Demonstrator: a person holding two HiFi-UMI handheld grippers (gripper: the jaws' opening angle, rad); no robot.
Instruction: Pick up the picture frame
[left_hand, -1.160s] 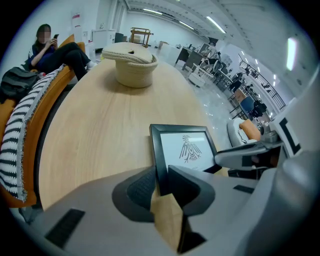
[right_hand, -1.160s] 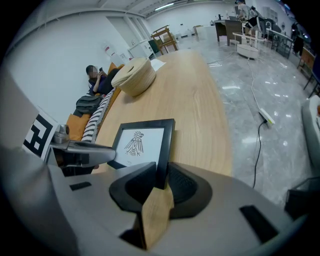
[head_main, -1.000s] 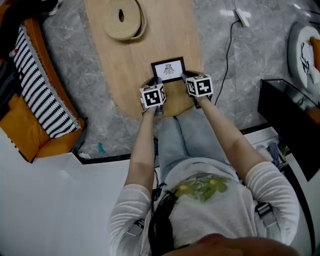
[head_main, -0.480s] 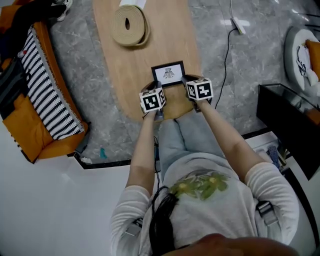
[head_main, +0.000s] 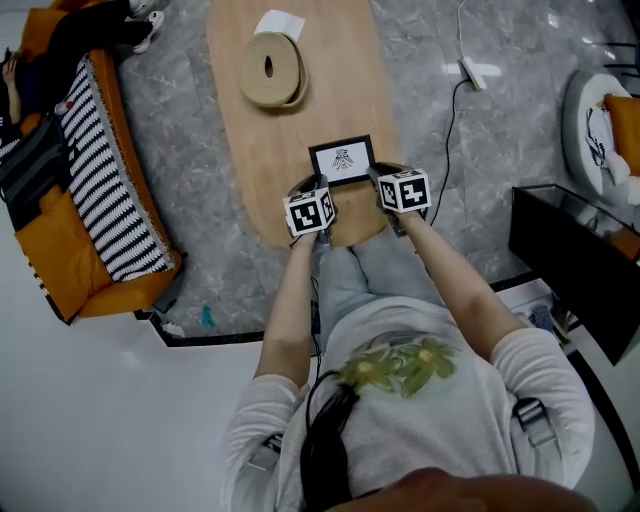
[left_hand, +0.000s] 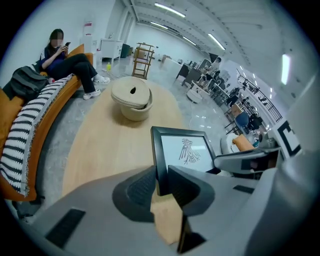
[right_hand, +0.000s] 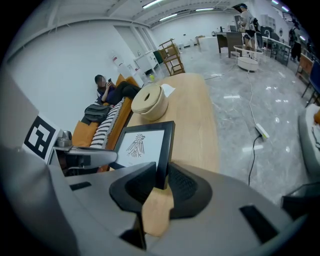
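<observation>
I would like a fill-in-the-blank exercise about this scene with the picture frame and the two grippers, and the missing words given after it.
1. The picture frame has a ____ border around its white picture.
2. The left gripper is shut on the frame's ____ edge, and the right gripper on the opposite one.
3. Beside the wooden table stands an orange sofa; its cushion has black and white ____.

Missing words: black; left; stripes.
</observation>
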